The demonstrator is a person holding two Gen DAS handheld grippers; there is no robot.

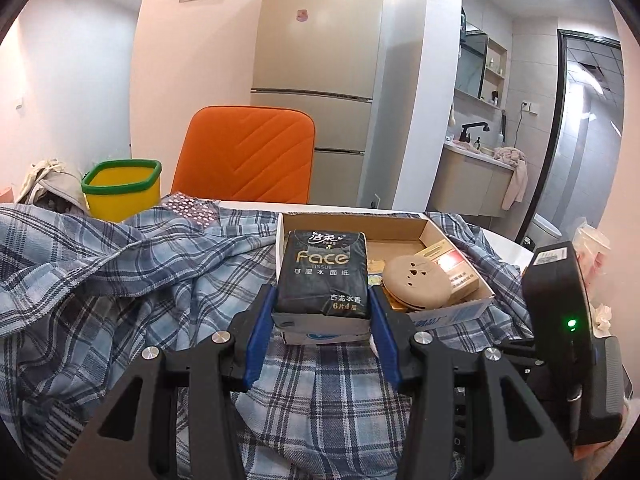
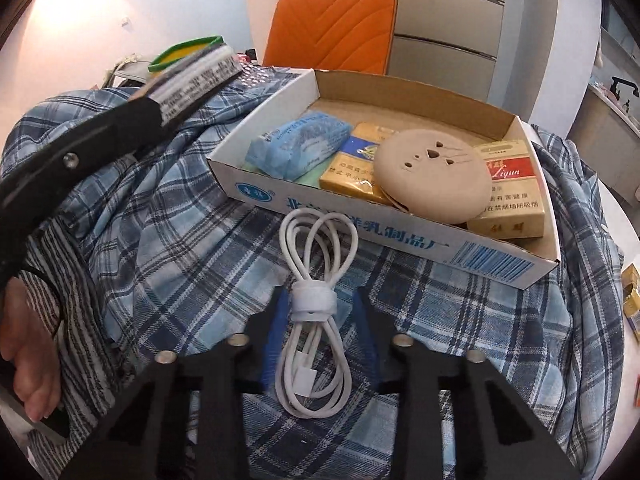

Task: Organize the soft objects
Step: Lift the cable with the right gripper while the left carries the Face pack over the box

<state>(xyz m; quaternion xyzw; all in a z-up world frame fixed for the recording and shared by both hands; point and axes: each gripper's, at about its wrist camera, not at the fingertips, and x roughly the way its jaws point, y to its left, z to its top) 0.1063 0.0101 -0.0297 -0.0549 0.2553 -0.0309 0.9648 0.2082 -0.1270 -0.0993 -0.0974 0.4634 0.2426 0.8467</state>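
Item: black tissue pack (image 1: 322,274), clamped in our left gripper (image 1: 322,312) jaws above the cardboard tray (image 2: 256,190)'s near-left corner, apparently airborne; we should lower it level beside the blue pack (image 2: 296,144); right gripper (image 2: 316,308) jaws wide, straddling the white cable (image 2: 312,320).

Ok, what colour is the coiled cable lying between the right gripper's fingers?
White, bound with a white strap; the cable shows best in the right wrist view.
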